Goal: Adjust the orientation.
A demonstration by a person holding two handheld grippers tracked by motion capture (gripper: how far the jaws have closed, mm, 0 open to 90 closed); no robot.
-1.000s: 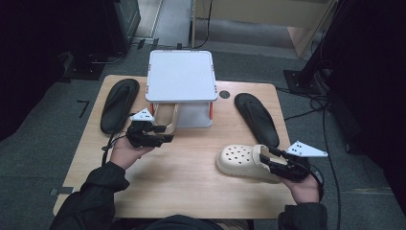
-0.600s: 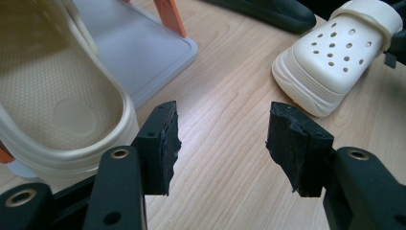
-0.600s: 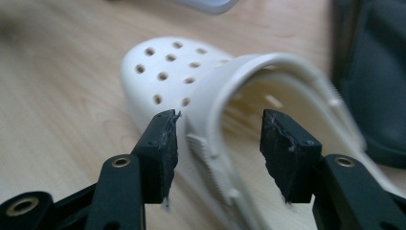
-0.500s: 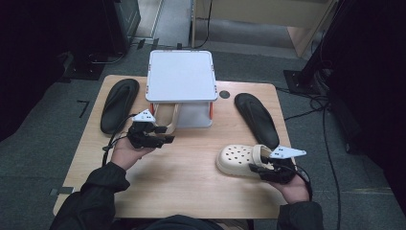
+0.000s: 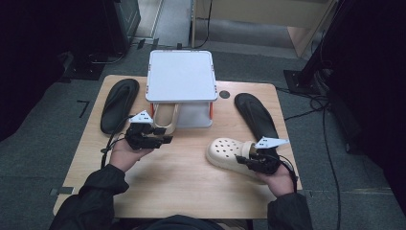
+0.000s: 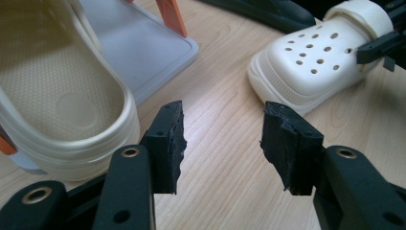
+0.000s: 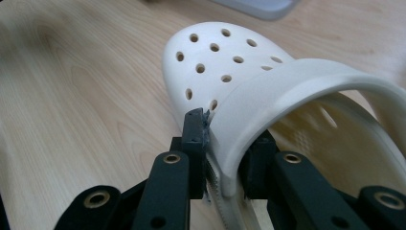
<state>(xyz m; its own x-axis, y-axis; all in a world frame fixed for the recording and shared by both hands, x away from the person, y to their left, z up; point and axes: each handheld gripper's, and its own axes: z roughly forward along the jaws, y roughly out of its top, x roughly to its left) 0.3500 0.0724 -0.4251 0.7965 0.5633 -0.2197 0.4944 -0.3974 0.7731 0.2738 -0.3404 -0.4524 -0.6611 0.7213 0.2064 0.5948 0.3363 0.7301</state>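
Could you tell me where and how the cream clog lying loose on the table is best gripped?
Grip the cream clog at its side wall where the strap meets it, coming from the open heel end. That wall is thin enough for the jaws to straddle, while the holed toe is broad and rounded. The right gripper is closing there already.

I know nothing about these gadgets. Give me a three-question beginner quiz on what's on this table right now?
1. True or false: the right gripper has its jaws on the side wall of the holed clog.
2. Where does the other clog sit? A) on top of the white rack B) on the rack's lower shelf C) on the floor
3. Fill in: the left gripper has nothing between its jaws, so it is ____.

Key: 1 true, with the jaws having just been closing on the wall. 2 B. 3 open.
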